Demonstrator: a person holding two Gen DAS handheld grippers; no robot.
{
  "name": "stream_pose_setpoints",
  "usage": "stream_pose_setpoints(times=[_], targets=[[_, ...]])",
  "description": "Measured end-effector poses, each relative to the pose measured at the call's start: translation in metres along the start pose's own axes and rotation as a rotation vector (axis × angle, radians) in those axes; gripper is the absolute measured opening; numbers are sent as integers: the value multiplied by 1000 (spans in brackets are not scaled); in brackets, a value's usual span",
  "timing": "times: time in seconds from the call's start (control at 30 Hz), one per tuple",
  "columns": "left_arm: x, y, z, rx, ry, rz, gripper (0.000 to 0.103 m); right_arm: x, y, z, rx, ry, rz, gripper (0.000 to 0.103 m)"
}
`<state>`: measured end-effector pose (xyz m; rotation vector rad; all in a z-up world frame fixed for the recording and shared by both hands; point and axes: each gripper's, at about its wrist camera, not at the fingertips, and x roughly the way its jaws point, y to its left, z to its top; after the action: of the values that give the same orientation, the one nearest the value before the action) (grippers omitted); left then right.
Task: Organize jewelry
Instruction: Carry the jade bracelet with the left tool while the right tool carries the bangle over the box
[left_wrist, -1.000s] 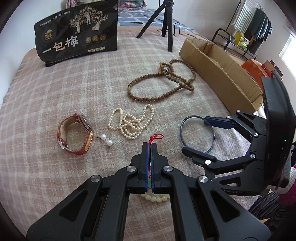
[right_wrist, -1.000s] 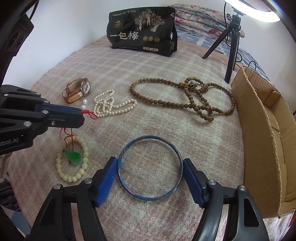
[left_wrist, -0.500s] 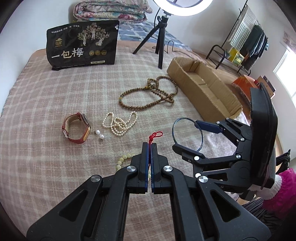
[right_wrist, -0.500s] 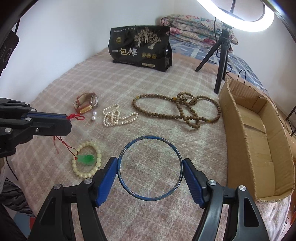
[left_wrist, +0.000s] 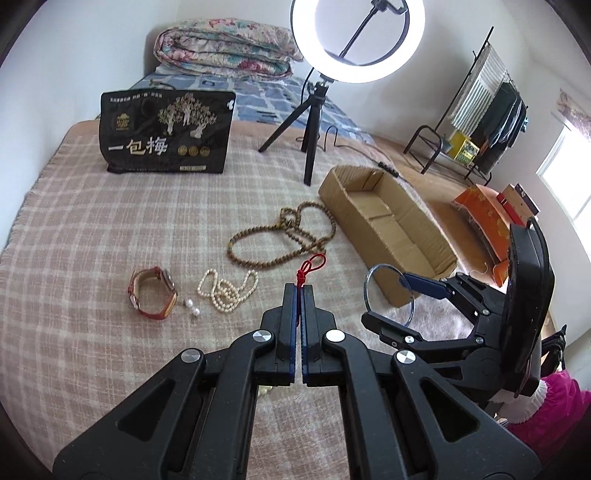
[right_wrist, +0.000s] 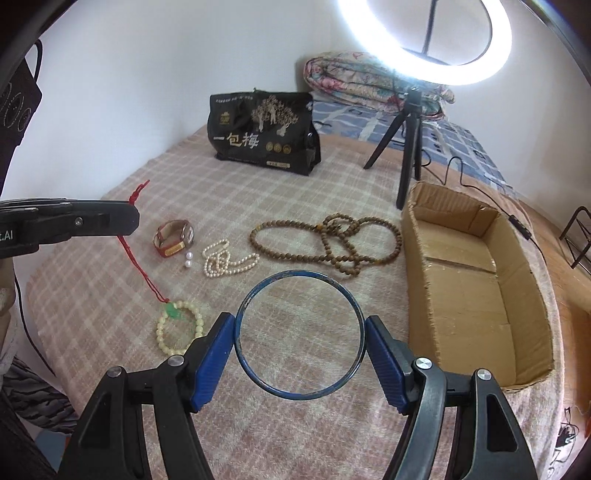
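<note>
Jaws of the left gripper (left_wrist: 299, 291) are pressed fully together in the left wrist view, pinching the red cord (left_wrist: 309, 266) whose knotted loop sticks up past the fingertips; a few pale beads peek out beneath the gripper body. Off to the right, the right gripper (left_wrist: 388, 295) carries the blue bangle (left_wrist: 388, 293) near the front corner of the cardboard box (left_wrist: 436, 258). On the checked blanket (left_wrist: 92, 240) lie the watch (left_wrist: 151, 293), two loose pearls (left_wrist: 192, 307), the pearl necklace (left_wrist: 227, 291) and the wooden bead strand (left_wrist: 284, 240). In the right wrist view the right gripper (right_wrist: 300, 334) stands wide, its blue pads bearing on opposite sides of the bangle (right_wrist: 251, 295), which is held clear of the blanket. That ring looks rigid, thin and smooth, so I judge a grip across its width could let it swivel or slip. From the left gripper (right_wrist: 125, 220) the cord (right_wrist: 142, 266) runs slanting down to a green pendant (right_wrist: 173, 312) and a cream bead bracelet (right_wrist: 162, 332), which seem to rest on the blanket. This piece is light and limp; it will likely swing, and the cord is the sensible place to hold it. The box (right_wrist: 417, 258) sits just right of the bangle.
</note>
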<state>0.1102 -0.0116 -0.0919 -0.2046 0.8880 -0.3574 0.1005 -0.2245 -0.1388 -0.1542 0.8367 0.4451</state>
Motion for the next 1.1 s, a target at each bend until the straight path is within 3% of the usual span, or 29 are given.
stream_pose_setpoints(times=[0.37, 1.1], targets=[[3, -22, 25, 5, -39, -36, 0, -28, -32, 8, 58, -49, -37, 73], [46, -102, 89, 51, -108, -144, 0, -46, -117, -2, 182, -38, -154, 73]])
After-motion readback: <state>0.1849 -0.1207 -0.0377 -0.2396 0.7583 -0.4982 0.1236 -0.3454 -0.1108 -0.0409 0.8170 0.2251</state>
